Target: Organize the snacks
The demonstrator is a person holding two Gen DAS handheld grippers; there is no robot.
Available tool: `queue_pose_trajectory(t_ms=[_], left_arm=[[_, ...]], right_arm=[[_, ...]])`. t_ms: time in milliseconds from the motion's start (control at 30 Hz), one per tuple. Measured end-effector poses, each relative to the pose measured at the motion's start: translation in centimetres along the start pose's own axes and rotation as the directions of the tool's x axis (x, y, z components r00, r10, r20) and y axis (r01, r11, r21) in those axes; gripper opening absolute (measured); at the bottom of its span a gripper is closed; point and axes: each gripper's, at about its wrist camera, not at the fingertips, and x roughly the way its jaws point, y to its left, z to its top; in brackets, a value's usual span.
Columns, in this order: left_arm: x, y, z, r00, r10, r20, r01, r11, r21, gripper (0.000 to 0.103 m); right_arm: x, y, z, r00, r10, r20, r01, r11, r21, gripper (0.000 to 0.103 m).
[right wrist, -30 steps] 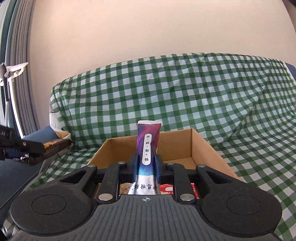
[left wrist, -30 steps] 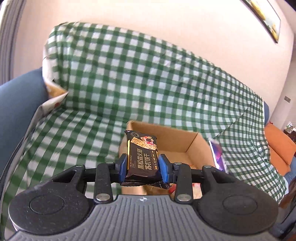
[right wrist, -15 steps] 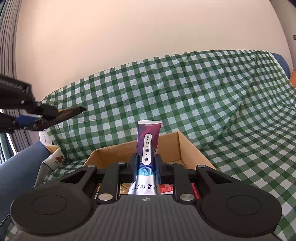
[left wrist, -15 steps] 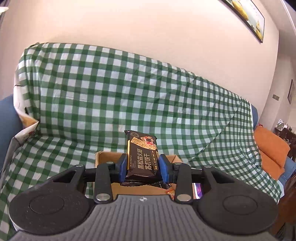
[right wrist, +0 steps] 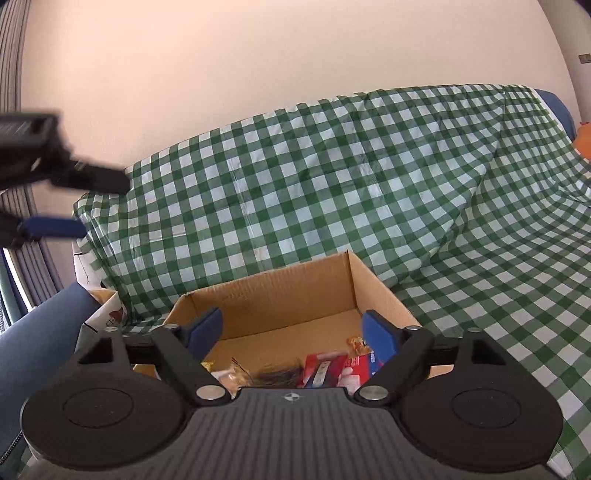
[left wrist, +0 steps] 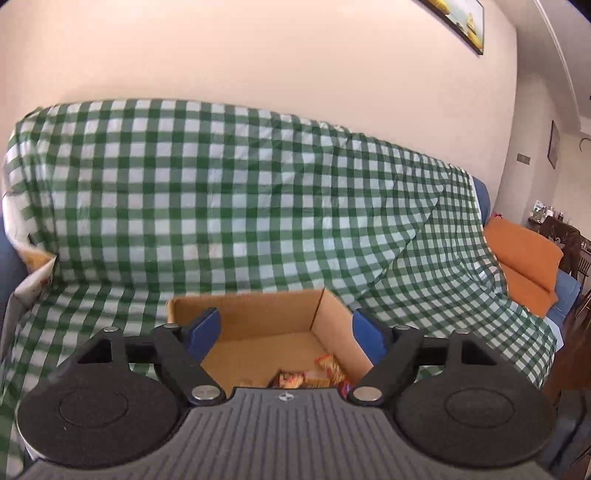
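Observation:
An open cardboard box (left wrist: 258, 317) sits on a sofa draped in a green checked cloth (left wrist: 240, 206). It also shows in the right wrist view (right wrist: 288, 295). My left gripper (left wrist: 286, 330) is open and empty above the box's near side. My right gripper (right wrist: 291, 330) is open and empty above the box too. Several snack packets (right wrist: 325, 369) lie on the box floor, red and orange ones among them; a few packets (left wrist: 314, 374) show in the left wrist view. The left gripper's fingers (right wrist: 62, 227) appear at the left edge of the right wrist view, blurred.
An orange cushion (left wrist: 524, 258) lies at the sofa's right end. A blue armrest (right wrist: 37, 332) and a white paper bag (right wrist: 107, 310) are at the left of the box. A framed picture (left wrist: 458, 22) hangs on the wall.
Both grippers have opened. The dark cracker packet has left the left gripper and the purple packet has left the right gripper. Both views have shifted over the box.

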Motion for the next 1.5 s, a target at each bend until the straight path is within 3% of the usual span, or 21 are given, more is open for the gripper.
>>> queue_pose_trajectory(t_ms=[100,200,333,500,533,567,600,867,1500], left_arm=[[-2.1,1.1,-3.6,0.997,0.079,-0.006,-0.079,0.997,0.000,0.085],[-3.8,2.1,-6.9,0.986,0.169,0.010,-0.169,0.986,0.003,0.085],[-5.2,2.7,-11.1,0.974,0.228,-0.014,-0.228,0.974,-0.013,0.086],[-4.3,3.0,-15.1,0.972,0.149,-0.181,-0.159,0.986,-0.041,0.086],[-4.2,2.9,-15.2,0.972,0.141,-0.189,-0.152,0.987,-0.045,0.090],[-4.2,3.0,-15.2,0.973,0.136,-0.184,-0.147,0.988,-0.048,0.102],[-4.4,3.0,-15.1,0.977,0.134,-0.168,-0.144,0.988,-0.048,0.102],[-3.7,3.4,-14.5,0.977,0.115,-0.181,-0.129,0.989,-0.071,0.103],[-3.8,3.1,-14.1,0.983,0.118,-0.140,-0.126,0.991,-0.051,0.103]], right_arm=[[-0.8,0.0,0.1,1.000,-0.016,-0.009,0.016,1.000,0.001,0.103],[-1.8,0.3,0.2,0.999,-0.035,-0.030,0.034,0.999,-0.019,0.102],[-4.0,0.6,0.4,0.996,-0.074,-0.058,0.071,0.996,-0.050,0.102],[-8.0,0.6,0.7,0.993,-0.104,-0.053,0.099,0.990,-0.103,0.102],[-8.4,0.7,0.6,0.991,-0.113,-0.066,0.106,0.989,-0.105,0.102],[-8.8,0.8,0.5,0.989,-0.119,-0.082,0.110,0.988,-0.110,0.102],[-9.0,1.0,0.4,0.987,-0.126,-0.098,0.113,0.986,-0.126,0.102],[-7.8,1.7,-1.5,0.978,-0.167,-0.124,0.137,0.967,-0.216,0.102],[-7.5,2.3,-1.7,0.979,-0.176,-0.099,0.151,0.963,-0.223,0.102]])
